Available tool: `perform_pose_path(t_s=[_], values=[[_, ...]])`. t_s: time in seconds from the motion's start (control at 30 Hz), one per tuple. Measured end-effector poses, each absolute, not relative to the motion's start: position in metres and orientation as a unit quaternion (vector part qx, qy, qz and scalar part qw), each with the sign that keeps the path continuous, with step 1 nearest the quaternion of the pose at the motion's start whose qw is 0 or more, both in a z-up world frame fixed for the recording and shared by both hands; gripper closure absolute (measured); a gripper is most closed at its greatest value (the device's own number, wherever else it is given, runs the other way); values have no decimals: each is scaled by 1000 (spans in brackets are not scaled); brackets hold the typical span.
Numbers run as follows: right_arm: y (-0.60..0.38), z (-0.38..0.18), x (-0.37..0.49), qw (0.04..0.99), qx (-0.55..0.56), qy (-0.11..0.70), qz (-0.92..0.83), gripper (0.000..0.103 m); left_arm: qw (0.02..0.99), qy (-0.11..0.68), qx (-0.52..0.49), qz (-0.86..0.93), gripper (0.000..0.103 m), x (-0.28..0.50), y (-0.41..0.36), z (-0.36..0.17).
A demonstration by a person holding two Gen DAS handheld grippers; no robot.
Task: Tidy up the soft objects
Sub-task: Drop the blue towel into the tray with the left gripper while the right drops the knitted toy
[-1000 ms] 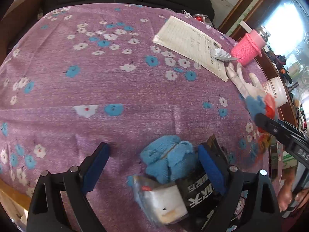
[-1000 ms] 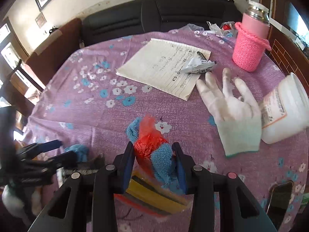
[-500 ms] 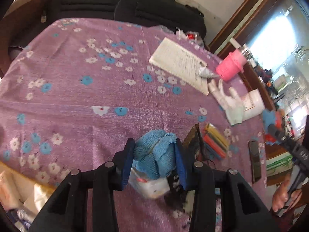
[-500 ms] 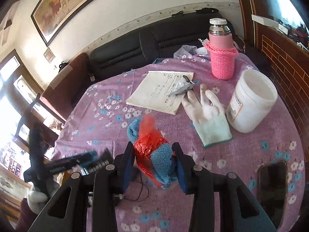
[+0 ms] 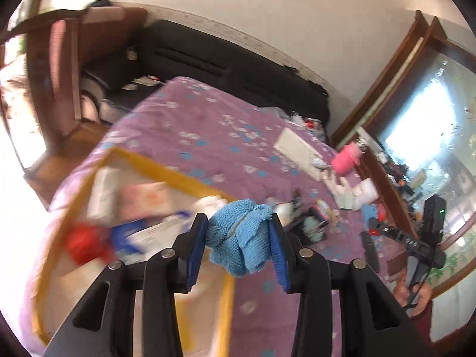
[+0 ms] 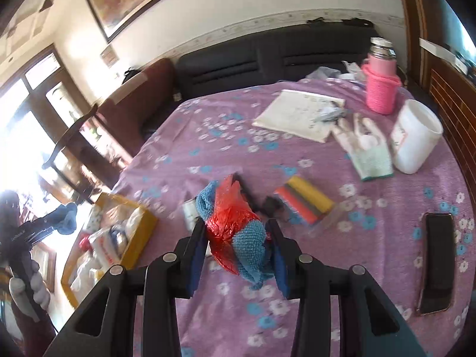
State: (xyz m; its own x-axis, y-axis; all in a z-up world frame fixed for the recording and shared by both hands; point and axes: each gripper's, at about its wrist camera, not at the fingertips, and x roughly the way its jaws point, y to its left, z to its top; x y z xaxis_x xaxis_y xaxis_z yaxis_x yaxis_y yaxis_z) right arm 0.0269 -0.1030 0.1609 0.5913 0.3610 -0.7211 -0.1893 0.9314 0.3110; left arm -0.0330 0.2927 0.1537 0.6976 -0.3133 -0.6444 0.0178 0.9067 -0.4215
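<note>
My left gripper (image 5: pixel 238 247) is shut on a bunched blue knitted cloth (image 5: pixel 241 238), held in the air above the near corner of a yellow-rimmed box (image 5: pixel 166 172) that holds packets and a red lump. My right gripper (image 6: pixel 238 250) is shut on a blue knitted piece wrapped in red plastic (image 6: pixel 235 232), lifted above the purple flowered tablecloth (image 6: pixel 238 125). In the right wrist view the left gripper (image 6: pixel 64 217) shows at far left with its blue cloth, next to the yellow box (image 6: pixel 142 232). A white glove (image 6: pixel 366 145) lies flat on the cloth.
On the table lie a paper sheet (image 6: pixel 294 113), a pink-sleeved flask (image 6: pixel 382 86), a white jar (image 6: pixel 413 136), a pack of coloured strips (image 6: pixel 303 199), a small white pack and a dark phone (image 6: pixel 435 261). A black sofa (image 6: pixel 267 56) stands behind, a wooden chair to the left.
My left gripper closed on the blue cloth, lifted it and swung left over the yellow box. My right gripper rose and drew back with its red-and-blue bundle.
</note>
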Motion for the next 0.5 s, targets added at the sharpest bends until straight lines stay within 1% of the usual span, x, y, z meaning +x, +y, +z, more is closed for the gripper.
perform_pose_path(t_s=[0.13,0.33,0.47,0.5], values=[[-54,160,13,878,81,429,196,59,904,386,-183,-16,63,-81,339,137],[25,146,-3,856,49,445,259,59,889,420,-172,64,63,-117,383,89],[68,135,-11,841,29,459,286,59,873,455,-146,97,59,-121,395,58],[78,133,-13,837,26,462,292,59,879,449,-128,97,57,-124,392,58]])
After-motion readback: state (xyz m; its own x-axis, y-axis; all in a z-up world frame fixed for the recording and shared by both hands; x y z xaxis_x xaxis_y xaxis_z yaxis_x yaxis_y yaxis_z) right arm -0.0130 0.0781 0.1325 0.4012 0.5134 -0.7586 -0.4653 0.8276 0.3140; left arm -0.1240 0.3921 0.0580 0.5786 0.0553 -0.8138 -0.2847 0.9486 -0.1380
